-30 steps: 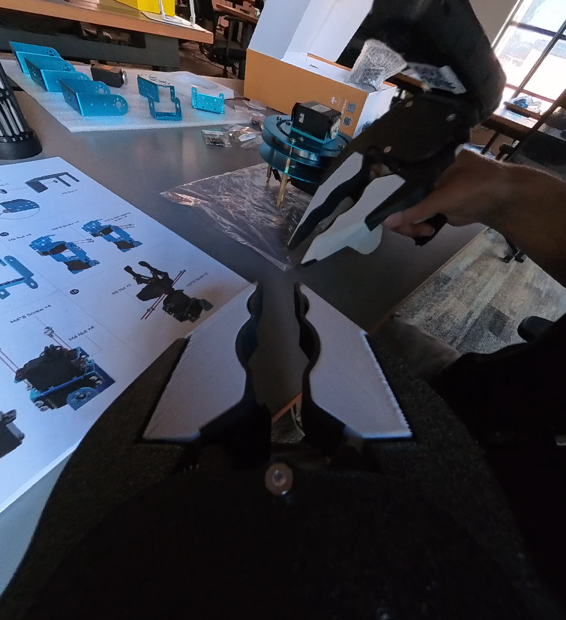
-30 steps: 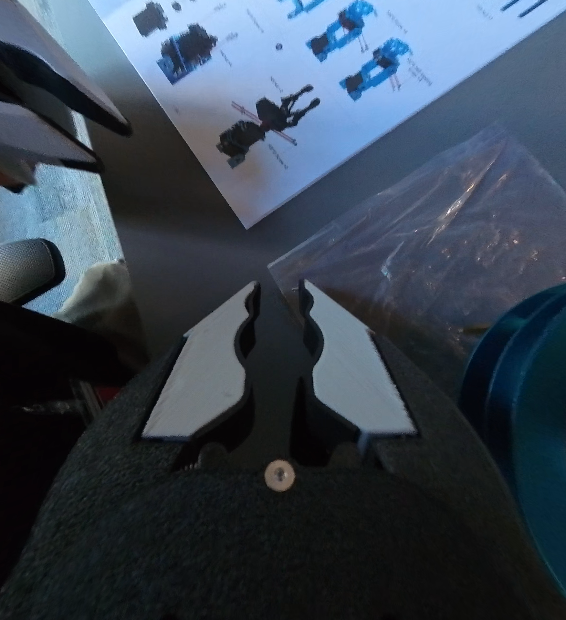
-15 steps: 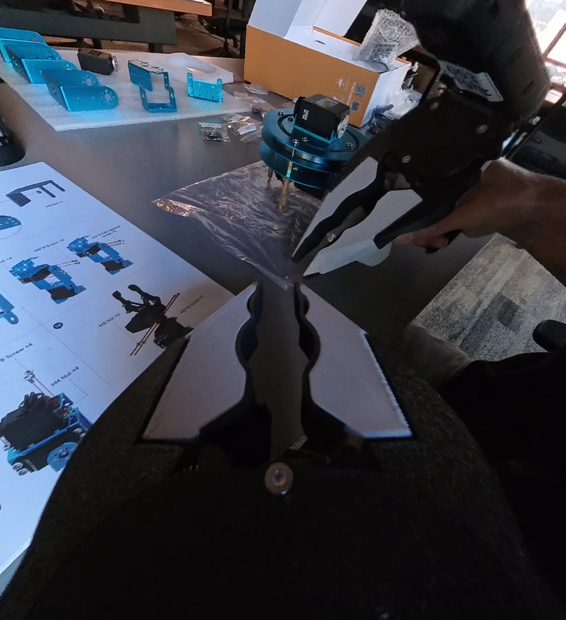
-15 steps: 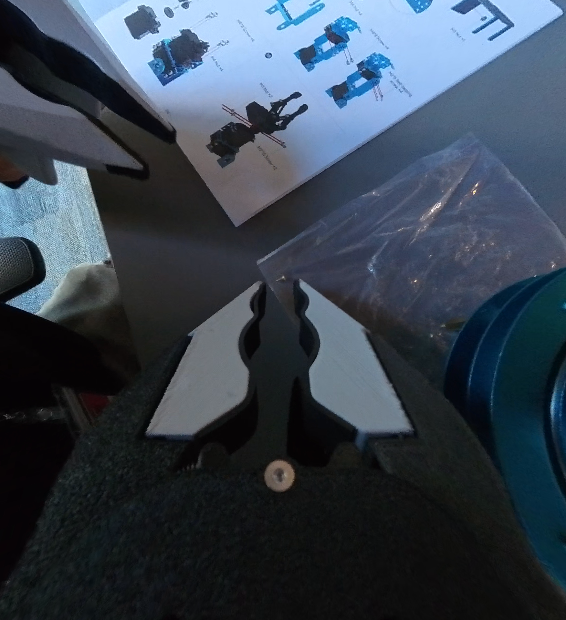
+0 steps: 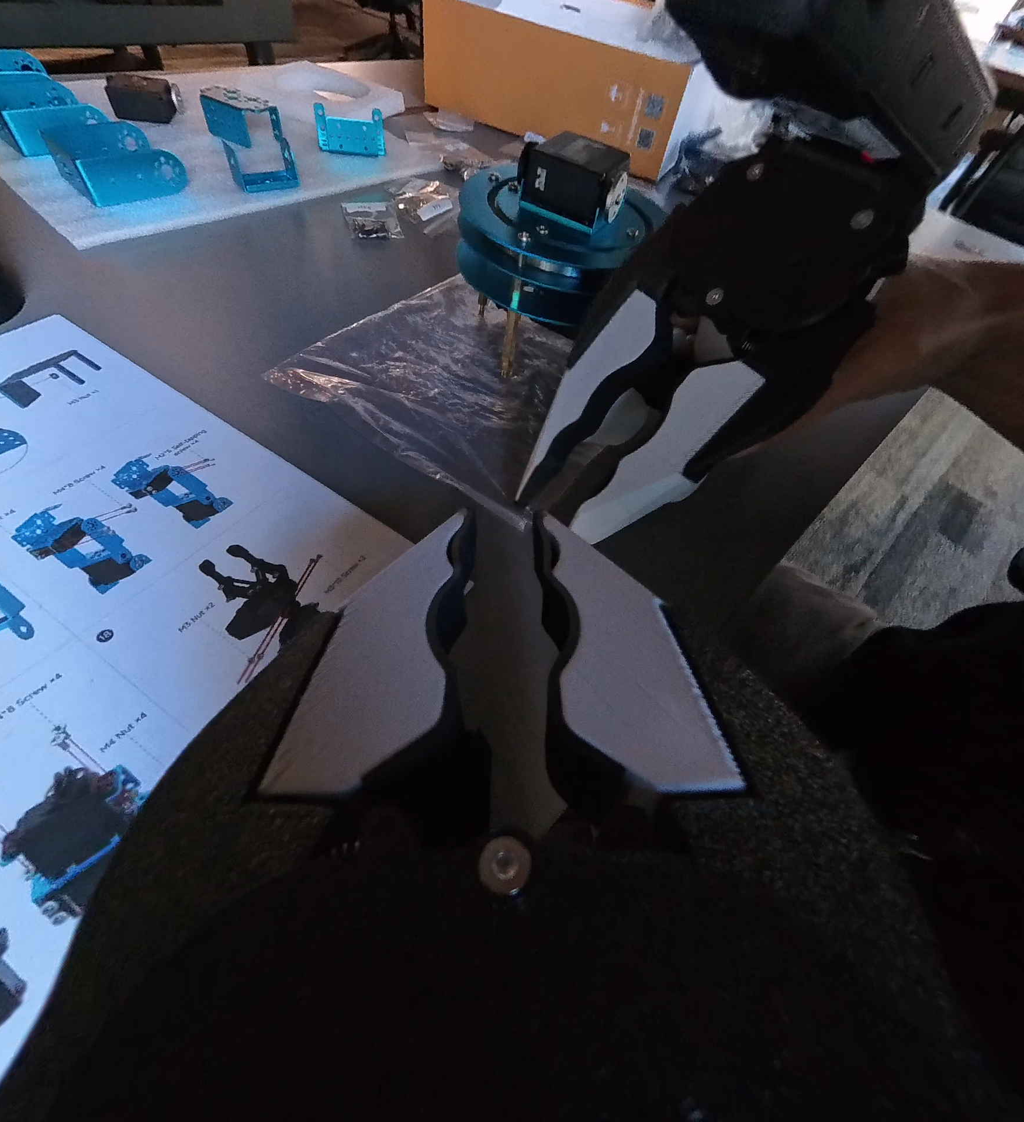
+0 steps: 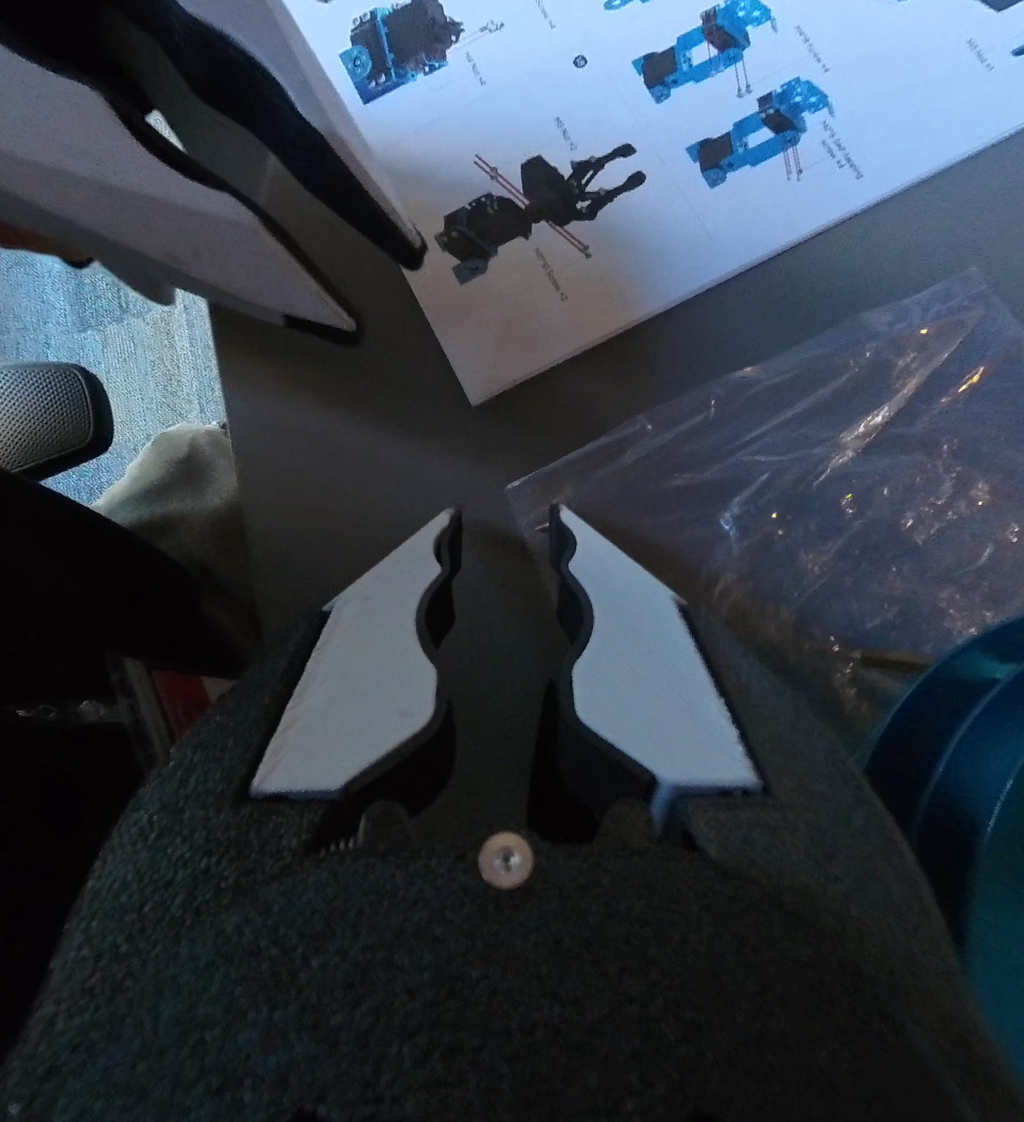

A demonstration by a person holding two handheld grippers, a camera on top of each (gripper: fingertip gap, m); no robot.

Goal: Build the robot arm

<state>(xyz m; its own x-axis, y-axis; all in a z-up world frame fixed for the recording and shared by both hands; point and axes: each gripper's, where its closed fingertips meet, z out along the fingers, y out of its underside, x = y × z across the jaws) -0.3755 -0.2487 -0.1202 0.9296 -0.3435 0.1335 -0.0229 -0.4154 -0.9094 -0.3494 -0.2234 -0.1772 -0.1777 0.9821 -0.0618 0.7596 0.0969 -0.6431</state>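
Observation:
A clear plastic bag [image 5: 424, 376] lies flat on the dark table, partly under a blue round base [image 5: 558, 243] that carries a black servo and stands on brass legs. My right gripper [image 6: 503, 513] is open with a narrow gap and empty. It is at the bag's near corner [image 6: 534, 492], with its right fingertip over that corner. It also shows in the left wrist view [image 5: 549, 510], pointing down at the corner. My left gripper [image 5: 502, 519] is open with a narrow gap and empty. It hovers just short of the same corner, near the instruction sheet [image 5: 103, 486].
Blue metal brackets [image 5: 115, 164] lie on white foam at the back left. An orange and white box [image 5: 546, 79] stands behind the base, with small screw bags [image 5: 376, 218] beside it. The table edge and carpet [image 5: 922, 516] are at the right. A chair [image 6: 24, 419] is near. My right fingertips sit around 7 cm from my left ones.
Both grippers have moved closer to the bag's near corner. The right gripper has come down onto it, and its jaws have opened a little wider.

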